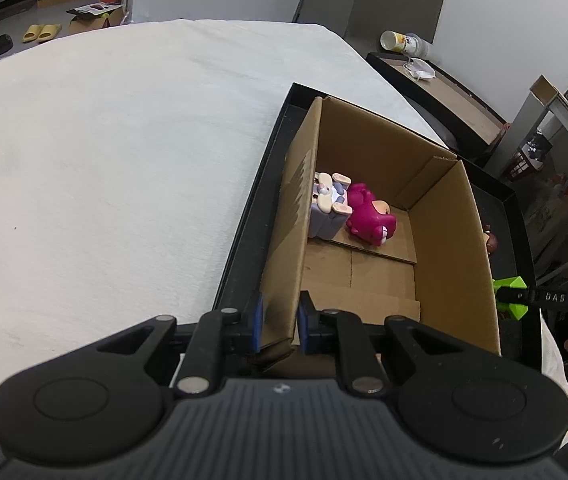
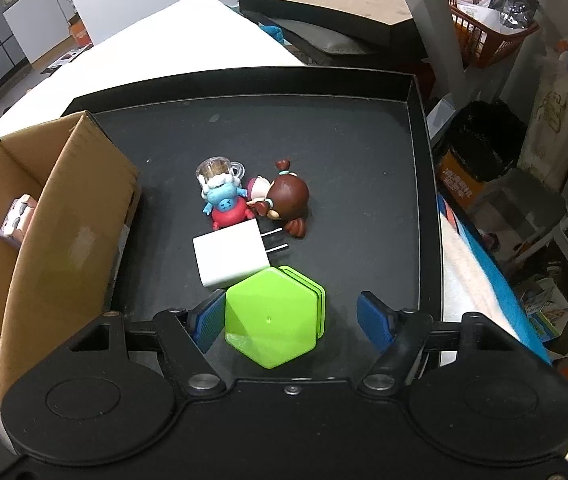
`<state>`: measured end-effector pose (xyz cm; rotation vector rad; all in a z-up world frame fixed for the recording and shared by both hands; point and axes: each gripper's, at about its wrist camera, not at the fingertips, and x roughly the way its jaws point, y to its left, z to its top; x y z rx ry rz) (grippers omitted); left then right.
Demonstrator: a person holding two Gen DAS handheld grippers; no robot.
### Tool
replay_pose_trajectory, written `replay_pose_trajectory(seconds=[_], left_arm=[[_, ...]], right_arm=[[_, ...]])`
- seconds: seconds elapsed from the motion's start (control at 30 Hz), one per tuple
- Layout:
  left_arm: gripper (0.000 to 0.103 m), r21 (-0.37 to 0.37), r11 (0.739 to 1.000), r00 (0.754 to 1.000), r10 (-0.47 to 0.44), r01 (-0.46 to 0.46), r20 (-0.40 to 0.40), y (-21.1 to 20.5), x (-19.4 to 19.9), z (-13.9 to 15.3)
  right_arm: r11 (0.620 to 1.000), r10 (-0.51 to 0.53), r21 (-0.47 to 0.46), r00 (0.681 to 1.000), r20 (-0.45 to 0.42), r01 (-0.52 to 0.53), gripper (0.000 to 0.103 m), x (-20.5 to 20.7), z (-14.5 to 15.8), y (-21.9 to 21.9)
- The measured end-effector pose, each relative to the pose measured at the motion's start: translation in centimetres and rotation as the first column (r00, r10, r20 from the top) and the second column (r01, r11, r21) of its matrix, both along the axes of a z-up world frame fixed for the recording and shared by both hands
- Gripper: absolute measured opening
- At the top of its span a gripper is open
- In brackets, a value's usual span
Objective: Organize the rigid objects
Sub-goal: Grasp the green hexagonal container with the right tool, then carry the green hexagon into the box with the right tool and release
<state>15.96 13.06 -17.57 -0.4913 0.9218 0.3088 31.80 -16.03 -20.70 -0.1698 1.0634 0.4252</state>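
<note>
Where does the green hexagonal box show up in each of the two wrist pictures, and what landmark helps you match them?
Left wrist: the green box peeks out at the right edge, beyond the cardboard box's right wall, beside the right gripper.
Right wrist: the green box sits low in the centre on the black tray, between the open fingers of the right gripper.
Shared landmark: the cardboard box standing in the tray.

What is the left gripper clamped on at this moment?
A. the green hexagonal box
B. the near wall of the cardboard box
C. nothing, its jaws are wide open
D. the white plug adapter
B: in the left wrist view the left gripper has its jaws shut on the near wall of the cardboard box, one blue pad on each side of it.
</note>
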Motion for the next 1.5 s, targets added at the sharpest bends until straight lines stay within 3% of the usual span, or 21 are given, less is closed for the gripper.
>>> replay_pose_trajectory(seconds=[0.03,0.07,0.1,0.53,0.87,1.17,1.5], left_arm=[[0.016,-0.001,1.0,1.0,0.003,-0.003,0.0,0.0,0.0,0.0],[0.016,0.0,1.0,1.0,0.003,-0.003,0.0,0.0,0.0,0.0],[0.016,0.002,1.0,1.0,0.001,-0.001,0.0,-0.1,0.0,0.0],[0.016,0.011,1.0,1.0,-0.004,0.004,0.015,-0.2,-0.5,0.3],[0.016,-0.017,1.0,0.999,-0.003,0.004,0.041,0.2,-1.0,0.4],[0.016,-0.043,0.999,0.998,-0.007,0.01,0.06,0.6,-1.3,0.2],[0.016,-0.078,0.997,0.997,-0.008,0.014,0.08,1.1,-1.6,0.0]], right_arm=[[1.0,0.004,0.0,1.0,-0.003,-0.004,0.062,0.0,-0.1,0.0],[1.0,0.015,-0.001,1.0,-0.008,-0.015,0.05,-0.1,-0.2,0.1],[1.0,0.023,0.002,1.0,-0.012,-0.023,0.047,-0.2,-0.2,0.1],[0.999,0.026,0.039,1.0,0.012,-0.026,0.047,-1.7,2.4,-0.6],[0.997,0.019,0.072,0.997,0.071,-0.024,0.047,-3.4,6.4,0.1],[0.998,0.027,0.05,0.99,0.137,-0.034,0.047,-3.9,9.6,2.0],[0.998,0.054,0.013,0.983,0.174,-0.057,0.047,-4.3,11.0,4.8]])
